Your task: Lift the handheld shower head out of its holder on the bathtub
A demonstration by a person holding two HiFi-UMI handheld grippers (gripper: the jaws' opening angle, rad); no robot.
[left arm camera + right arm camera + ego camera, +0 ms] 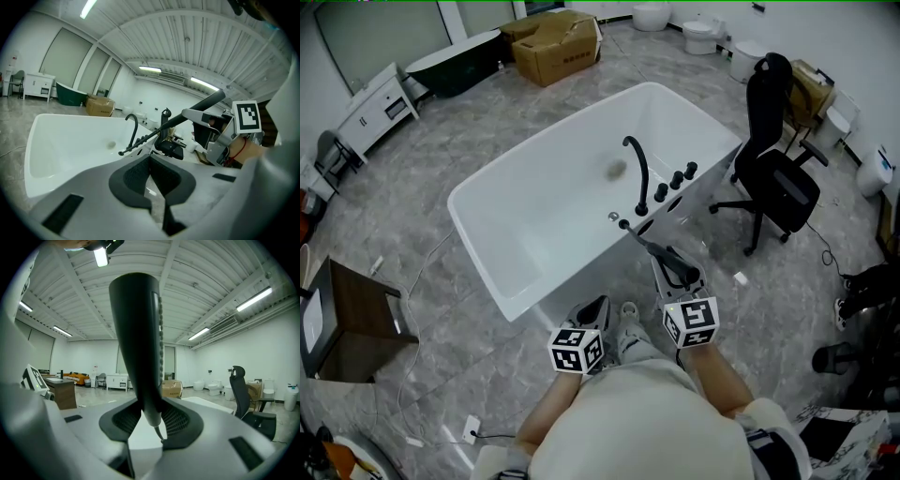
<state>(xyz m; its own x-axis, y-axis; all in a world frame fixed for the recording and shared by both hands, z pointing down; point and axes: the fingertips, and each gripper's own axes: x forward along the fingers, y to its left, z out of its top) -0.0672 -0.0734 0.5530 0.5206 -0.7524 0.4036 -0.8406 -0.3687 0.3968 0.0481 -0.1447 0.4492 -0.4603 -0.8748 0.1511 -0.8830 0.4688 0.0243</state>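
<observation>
In the head view the person's pale-clad torso (628,422) covers most of both arms, and the left gripper (598,307) shows little beyond its marker cube. Whether the slim black handheld shower head (656,251) is clear of the small dark fitting (623,224) on the white bathtub rim (487,202) is too small to tell. In the right gripper view its thin hose (158,430) vanishes behind a jaw pad. The dark brown wooden cabinet (352,319) is cropped at the left edge.

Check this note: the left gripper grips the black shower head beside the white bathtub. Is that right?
Wrong gripper. The right gripper grips the black shower head beside the white bathtub. The right gripper view shows its jaws closed on the handle. The left gripper has nothing in it.
</observation>
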